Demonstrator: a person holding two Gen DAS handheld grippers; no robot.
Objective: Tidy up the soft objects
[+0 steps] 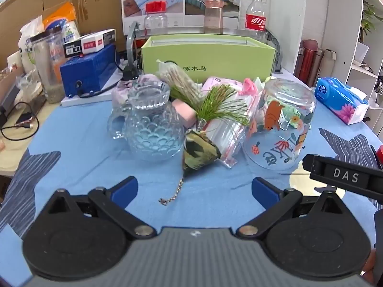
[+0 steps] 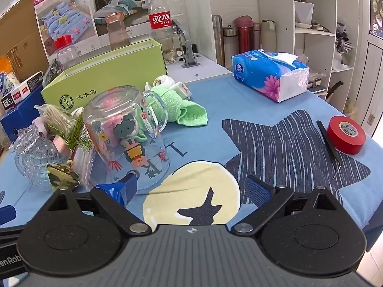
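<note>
A dark green patterned sachet (image 1: 199, 153) with a green tassel (image 1: 215, 105) and a beaded cord lies on the blue cloth, just ahead of my left gripper (image 1: 194, 191), which stands open and holds nothing. Behind it sit a pink sponge block (image 1: 185, 111), a pink packet (image 1: 222, 83) and a clear zip bag (image 1: 225, 134). A rolled green towel (image 2: 177, 106) and a small white rolled cloth (image 2: 172, 83) lie behind the overturned printed glass mug (image 2: 129, 134). My right gripper (image 2: 191, 189) is open over the moon print, empty. The green box (image 2: 107, 76) stands open at the back.
A scalloped glass jug (image 1: 153, 129) stands left of the sachet. A blue tissue pack (image 2: 270, 74), red tape roll (image 2: 347, 135) and black tweezers (image 2: 328, 141) lie to the right. Bottles and jars line the back; a blue device (image 1: 88, 69) and cables sit at left.
</note>
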